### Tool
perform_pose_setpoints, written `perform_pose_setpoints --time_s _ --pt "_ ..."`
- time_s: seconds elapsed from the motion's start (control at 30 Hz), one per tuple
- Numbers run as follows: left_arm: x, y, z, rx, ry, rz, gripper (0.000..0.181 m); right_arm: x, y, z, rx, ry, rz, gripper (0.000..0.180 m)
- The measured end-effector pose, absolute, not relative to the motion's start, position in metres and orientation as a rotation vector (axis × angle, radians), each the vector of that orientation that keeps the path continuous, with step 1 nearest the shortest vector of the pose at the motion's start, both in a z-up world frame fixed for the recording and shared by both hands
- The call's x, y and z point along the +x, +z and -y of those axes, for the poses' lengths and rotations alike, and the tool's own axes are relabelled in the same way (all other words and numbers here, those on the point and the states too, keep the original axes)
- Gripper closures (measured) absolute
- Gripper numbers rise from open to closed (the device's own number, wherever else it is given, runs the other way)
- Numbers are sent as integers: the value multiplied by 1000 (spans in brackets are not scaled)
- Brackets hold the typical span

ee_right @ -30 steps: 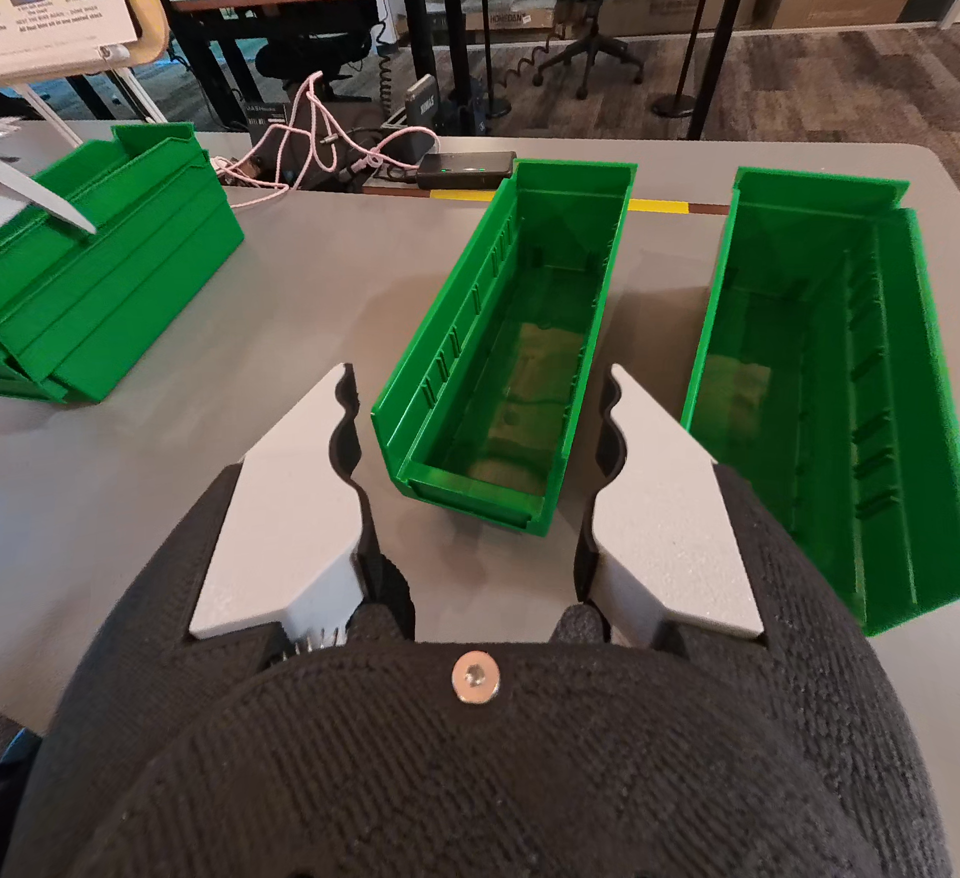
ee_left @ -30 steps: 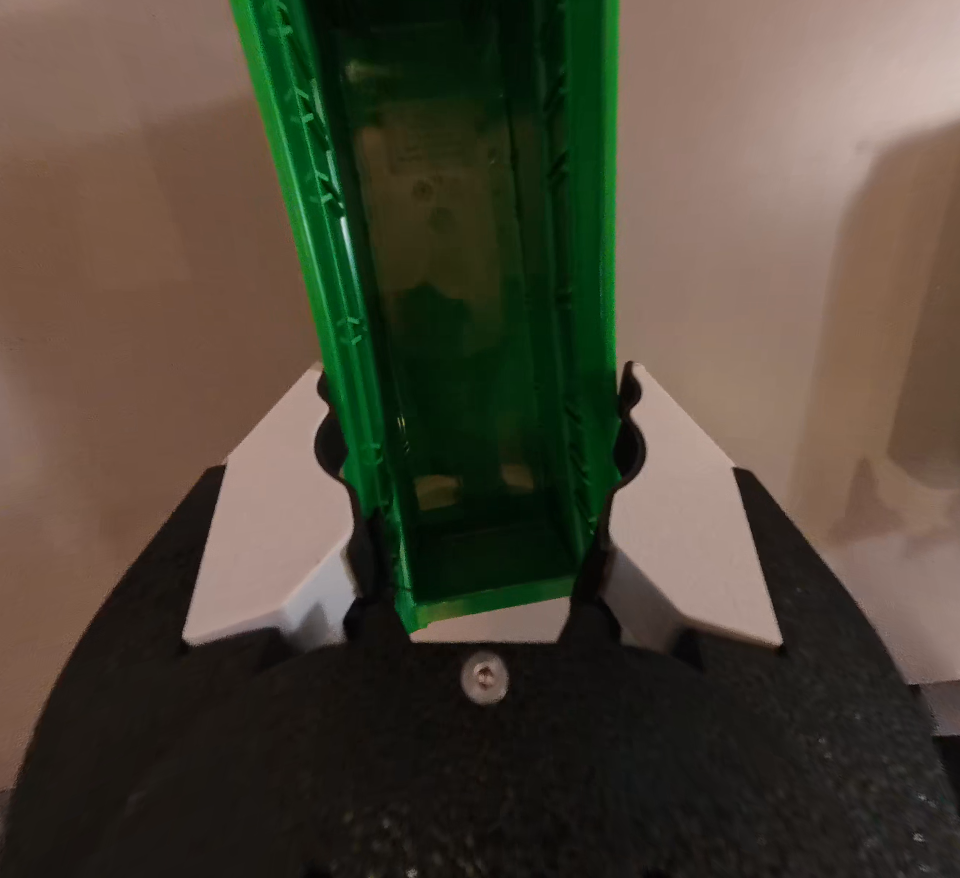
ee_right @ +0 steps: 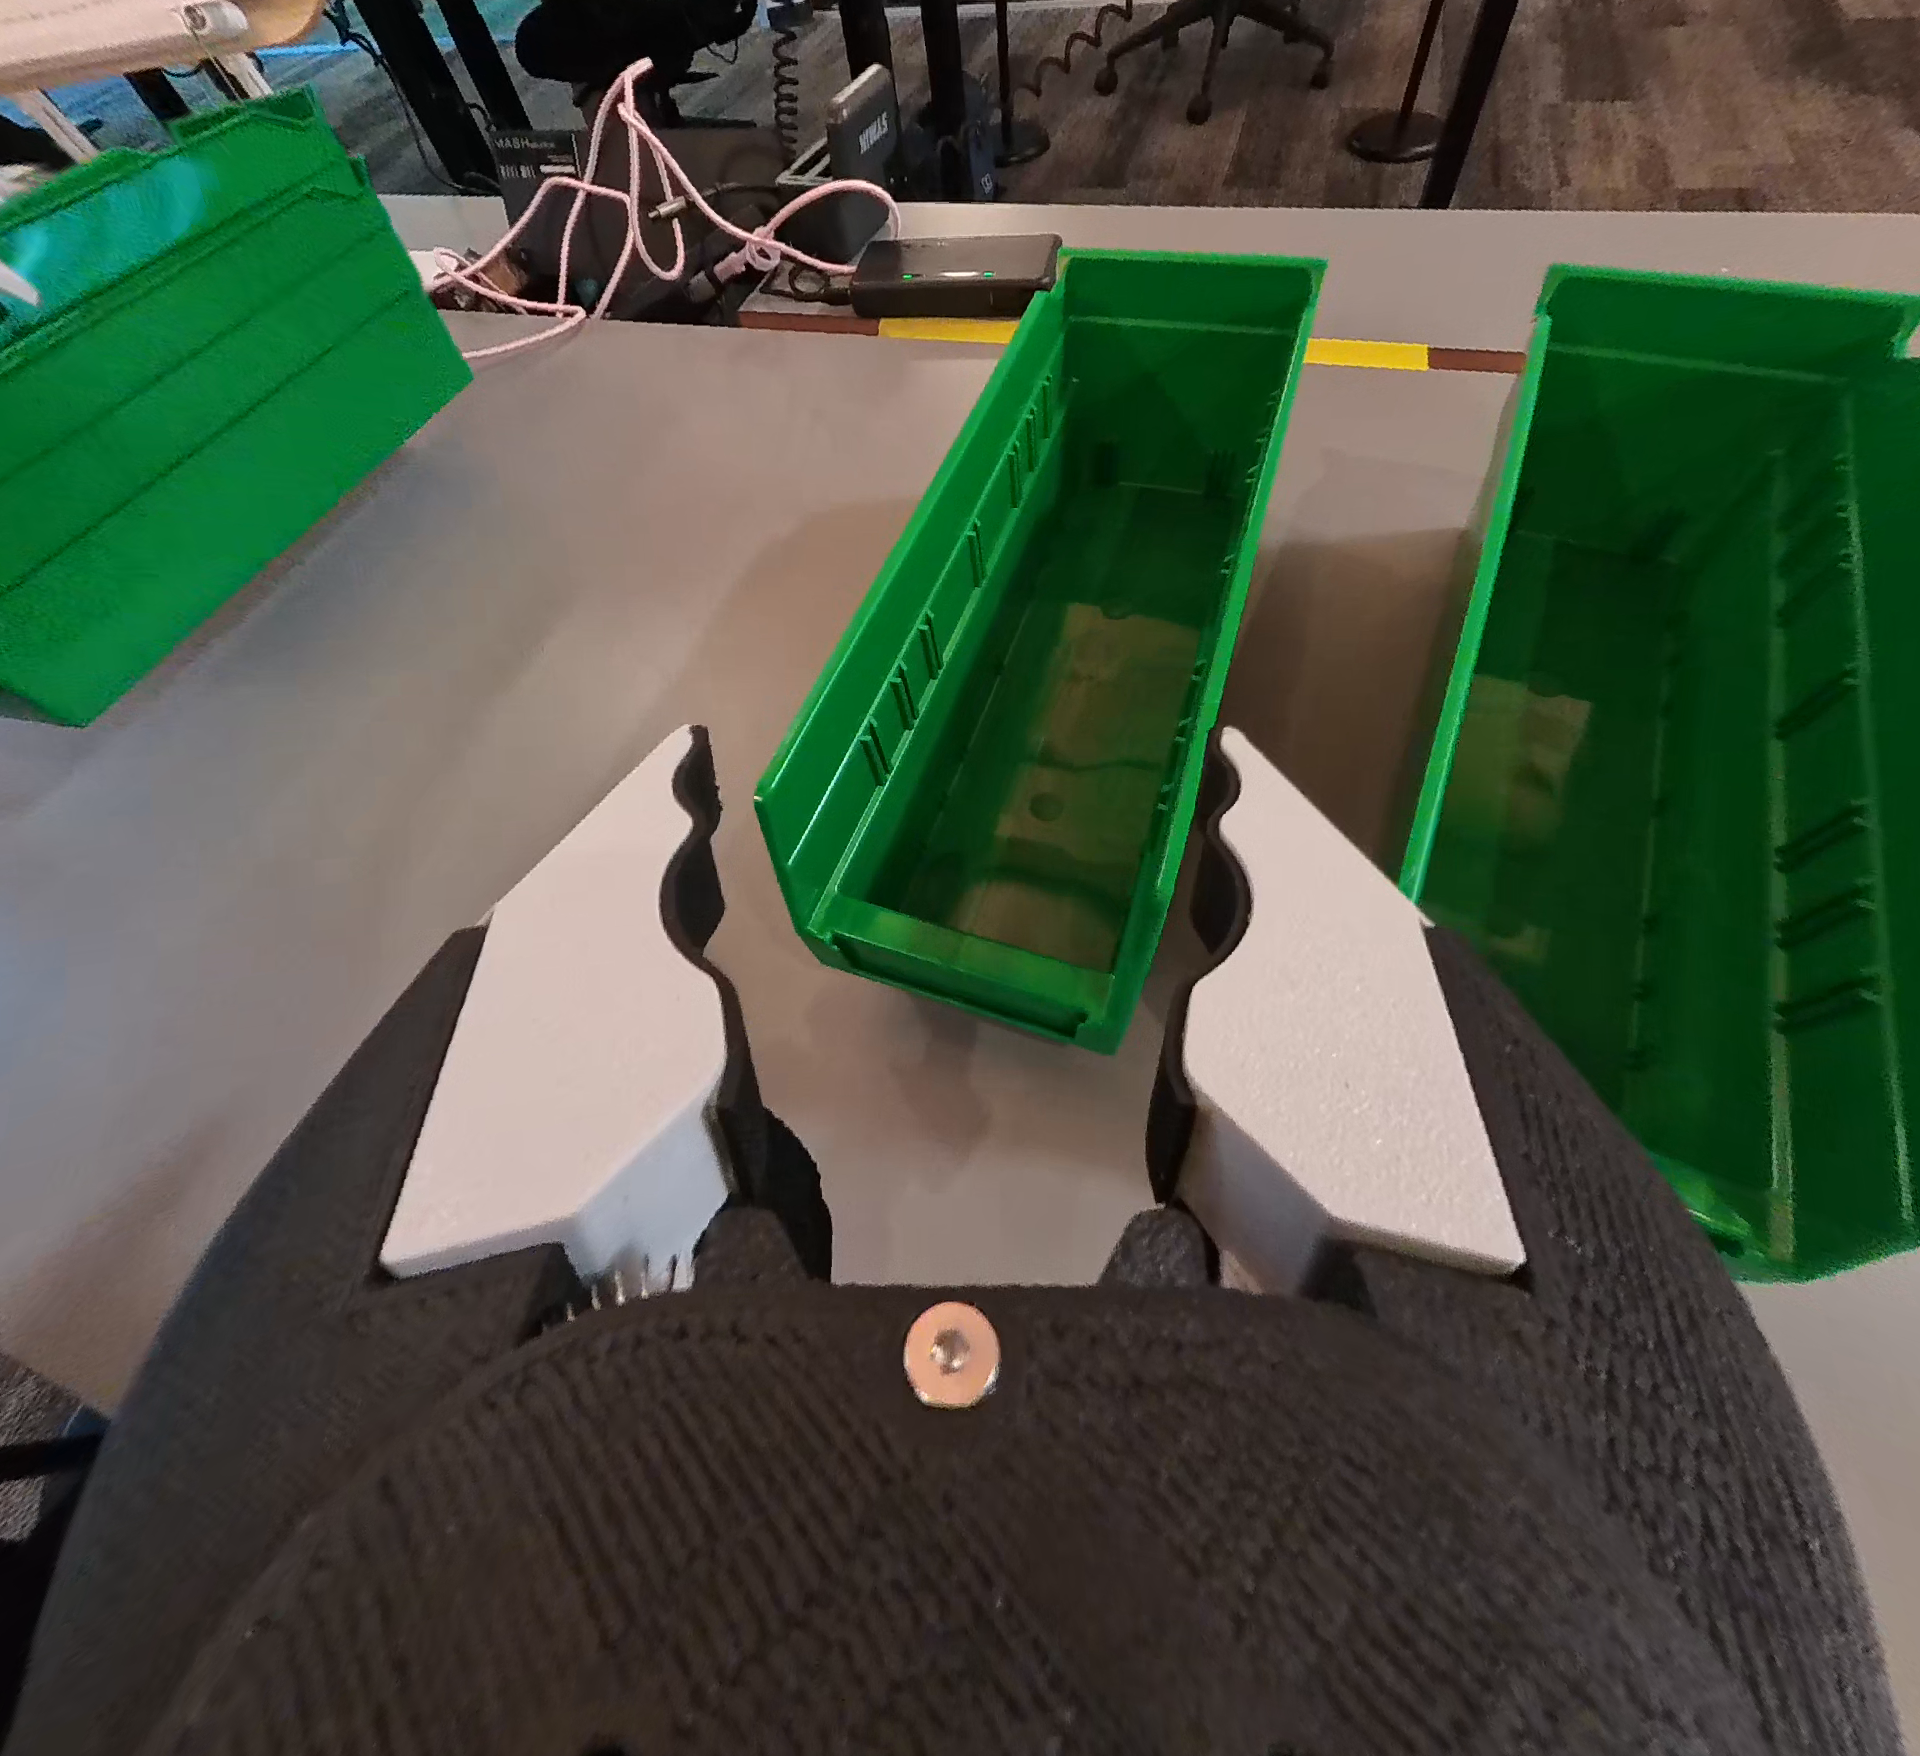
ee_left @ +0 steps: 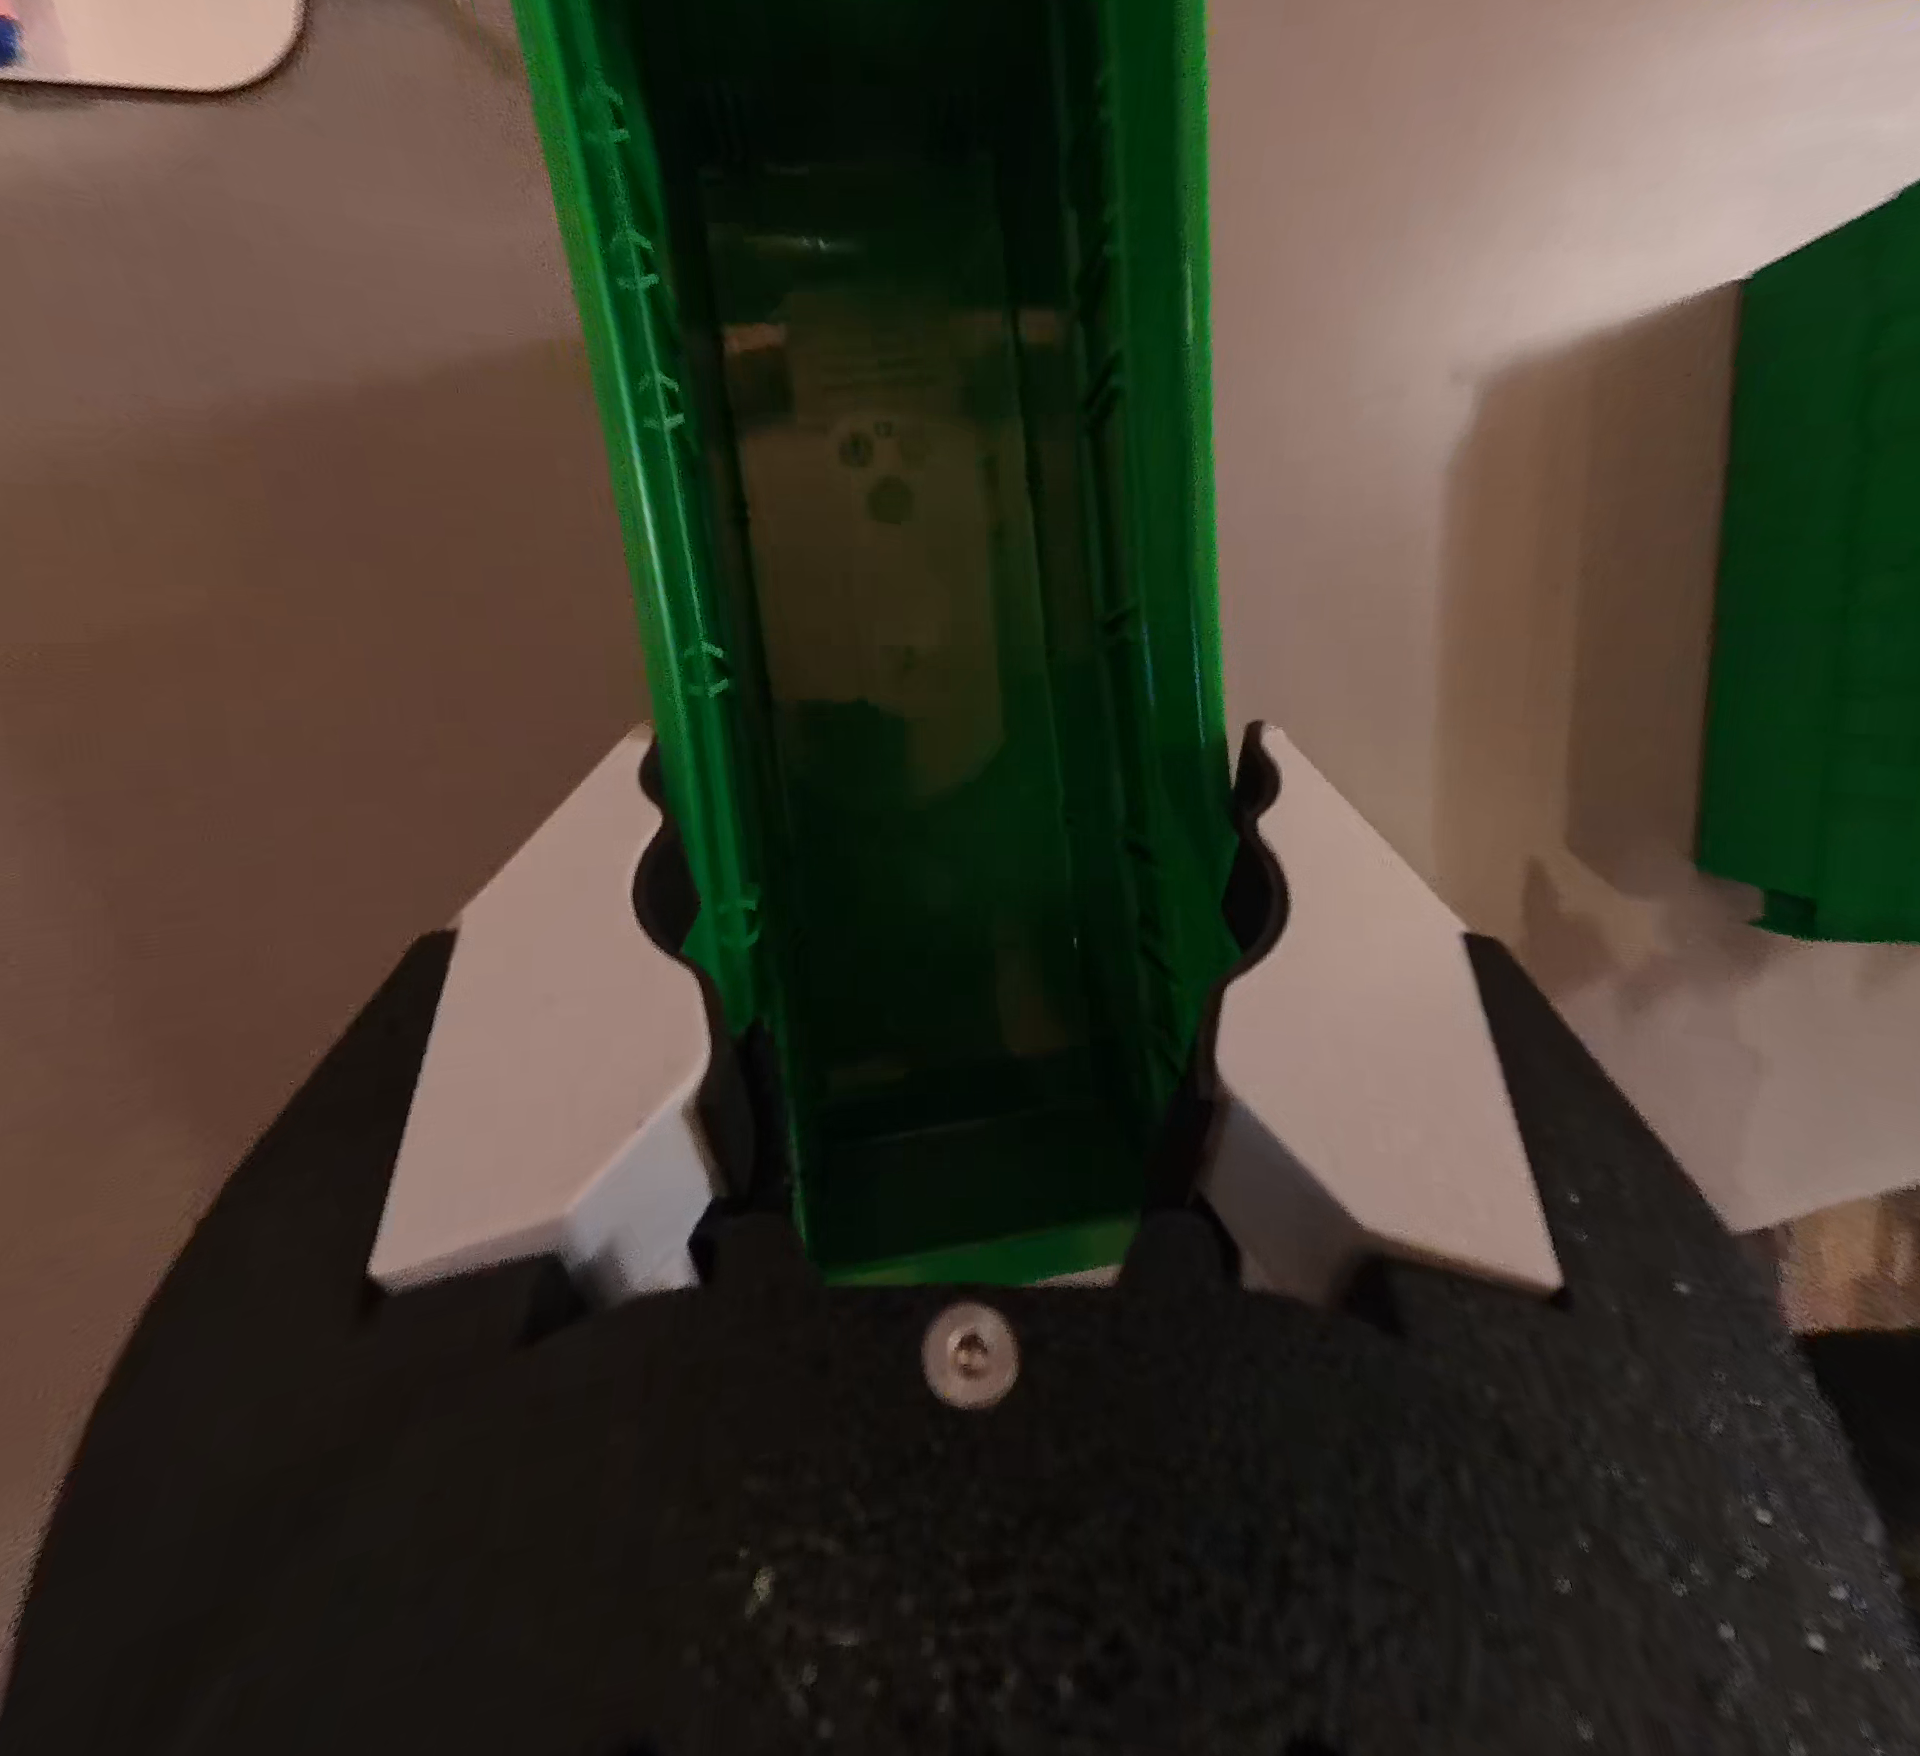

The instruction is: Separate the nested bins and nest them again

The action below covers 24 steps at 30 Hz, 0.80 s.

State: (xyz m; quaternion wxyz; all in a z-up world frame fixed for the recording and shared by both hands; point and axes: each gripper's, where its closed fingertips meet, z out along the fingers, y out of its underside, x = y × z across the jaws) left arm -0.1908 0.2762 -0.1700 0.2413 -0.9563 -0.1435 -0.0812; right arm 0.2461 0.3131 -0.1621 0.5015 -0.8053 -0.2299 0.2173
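You've got two bins (ee_right: 1023, 667) split out on the table (ee_right: 571, 563), left claw (ee_left: 951, 937) clamped on another, right claw (ee_right: 961, 927) apart, nesting's still ahead.

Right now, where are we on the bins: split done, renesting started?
Splitting looks done in part: two green bins sit apart and open on the table, the middle bin and the right bin. In hand: the left claw is shut on a third bin. The right claw is open, empty. Nothing visibly renested; the bin at the left can't be judged.
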Motion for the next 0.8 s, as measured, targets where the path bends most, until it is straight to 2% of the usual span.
perform_pose_setpoints --time_s 0.13,0.4,0.63,0.73,0.77,0.8 --pt "-181 -171 -280 -2609 -290 375 76 244 -164 -313 -1953 526 562 87" --pt "-182 -201 -276 -2685 -151 347 71 241 -167 -312 -1962 538 574 87" --pt "-178 -219 -274 -2806 7 319 39 236 -171 -311 -1979 539 591 87" --pt "-179 -219 -278 -2827 28 367 45 234 -172 -310 -1978 535 602 87" --pt "-183 -219 -277 -2842 66 381 55 233 -172 -309 -1978 536 605 87" --pt "-184 -219 -277 -2855 70 386 58 232 -172 -309 -1979 538 608 87"
